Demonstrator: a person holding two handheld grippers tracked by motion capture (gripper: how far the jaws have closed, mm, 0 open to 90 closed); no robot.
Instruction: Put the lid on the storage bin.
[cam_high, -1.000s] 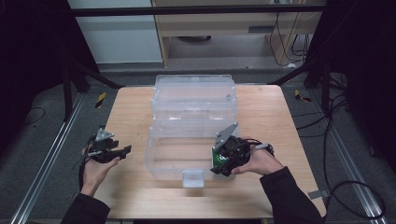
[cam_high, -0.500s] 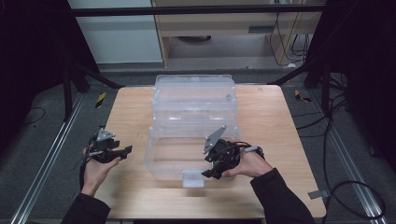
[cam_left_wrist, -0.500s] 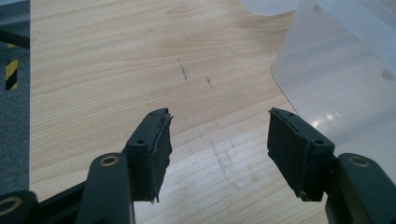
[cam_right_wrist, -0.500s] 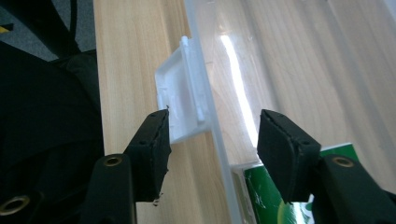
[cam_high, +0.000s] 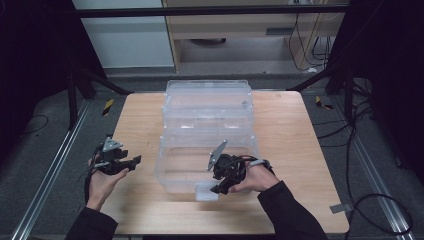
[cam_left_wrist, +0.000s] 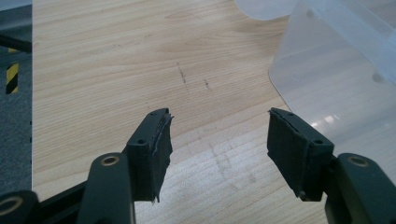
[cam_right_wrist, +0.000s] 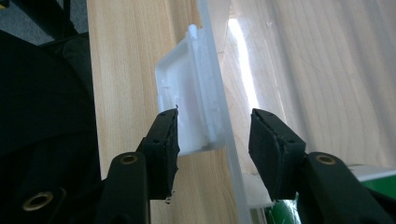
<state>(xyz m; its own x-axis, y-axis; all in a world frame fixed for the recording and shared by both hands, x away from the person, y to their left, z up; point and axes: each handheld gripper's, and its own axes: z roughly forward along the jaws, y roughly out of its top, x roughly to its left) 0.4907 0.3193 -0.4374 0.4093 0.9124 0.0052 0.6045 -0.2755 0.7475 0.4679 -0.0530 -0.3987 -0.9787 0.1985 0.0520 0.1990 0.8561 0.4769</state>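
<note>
Right tongs (cam_high: 216, 190) now lower, astride clear bin's (cam_high: 207, 125) white latch (cam_right_wrist: 187, 98).

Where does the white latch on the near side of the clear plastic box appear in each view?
High view: the white latch sits at bottom centre, on the near wall of the clear plastic box, beside the right gripper.
Left gripper view: the latch is not in it; a corner of the box is at upper right.
Right gripper view: the latch is at centre, between the open jaws.
Shared landmark: the wooden table.
</note>
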